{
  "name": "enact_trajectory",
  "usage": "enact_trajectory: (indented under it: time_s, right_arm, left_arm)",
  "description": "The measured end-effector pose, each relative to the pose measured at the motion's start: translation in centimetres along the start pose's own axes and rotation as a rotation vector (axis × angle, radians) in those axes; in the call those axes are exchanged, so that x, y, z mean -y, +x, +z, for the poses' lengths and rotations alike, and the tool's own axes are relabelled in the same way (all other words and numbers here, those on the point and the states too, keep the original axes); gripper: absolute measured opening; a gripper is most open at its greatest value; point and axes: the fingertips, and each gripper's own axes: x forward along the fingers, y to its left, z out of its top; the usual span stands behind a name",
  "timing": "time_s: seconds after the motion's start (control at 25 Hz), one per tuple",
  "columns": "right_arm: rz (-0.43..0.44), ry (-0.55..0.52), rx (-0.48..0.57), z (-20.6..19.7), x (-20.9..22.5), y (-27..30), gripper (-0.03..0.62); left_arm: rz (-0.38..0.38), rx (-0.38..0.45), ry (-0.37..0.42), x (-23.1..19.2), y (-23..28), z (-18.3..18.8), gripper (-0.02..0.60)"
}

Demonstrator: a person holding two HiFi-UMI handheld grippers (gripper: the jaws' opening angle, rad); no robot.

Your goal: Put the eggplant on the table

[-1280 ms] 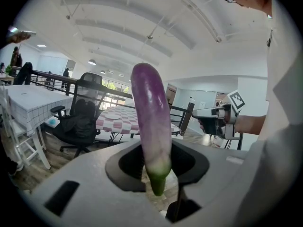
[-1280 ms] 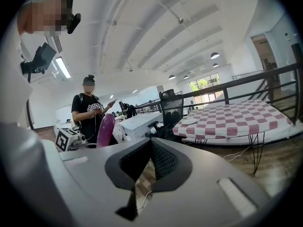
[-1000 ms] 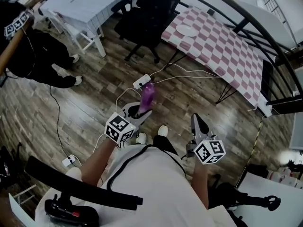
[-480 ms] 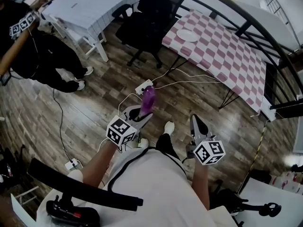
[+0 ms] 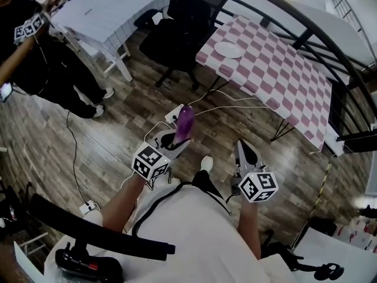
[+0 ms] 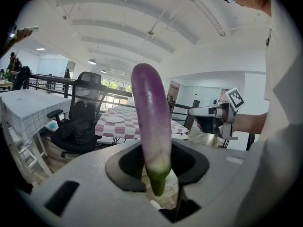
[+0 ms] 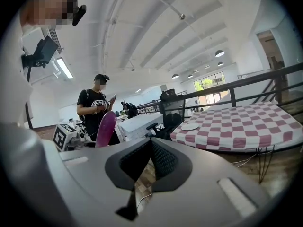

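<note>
Head view: left hand-held gripper (image 5: 177, 140) clamps the eggplant (image 5: 185, 121), hiding its lower end.

Head view: from above, looking steeply down on the left gripper (image 5: 171, 140), the right gripper (image 5: 244, 151) and the wooden floor (image 5: 118, 122), with the checkered table (image 5: 277, 69) farther off at upper right. Gripper views: each sits close behind its own jaws and faces nearly level toward that table. All three views share the table, its white plate (image 5: 228, 49), the black office chair (image 5: 182, 28) and the eggplant (image 5: 185, 122).
</note>
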Motion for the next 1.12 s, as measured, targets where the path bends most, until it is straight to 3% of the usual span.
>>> enact_trajectory:
  time_s: [0.56,1.12]
  right_arm:
    - [0.067,-0.035,-0.030,4.8,8.5,4.1,0.006]
    - [0.148,-0.041,-0.065,5.9,16.9,5.2,0.006]
  left_arm:
    - [0.031,0.001,0.001,-1.1,9.3,5.6,0.129]
    - [0.078,-0.008,-0.002,-0.1,18.1,7.5,0.129]
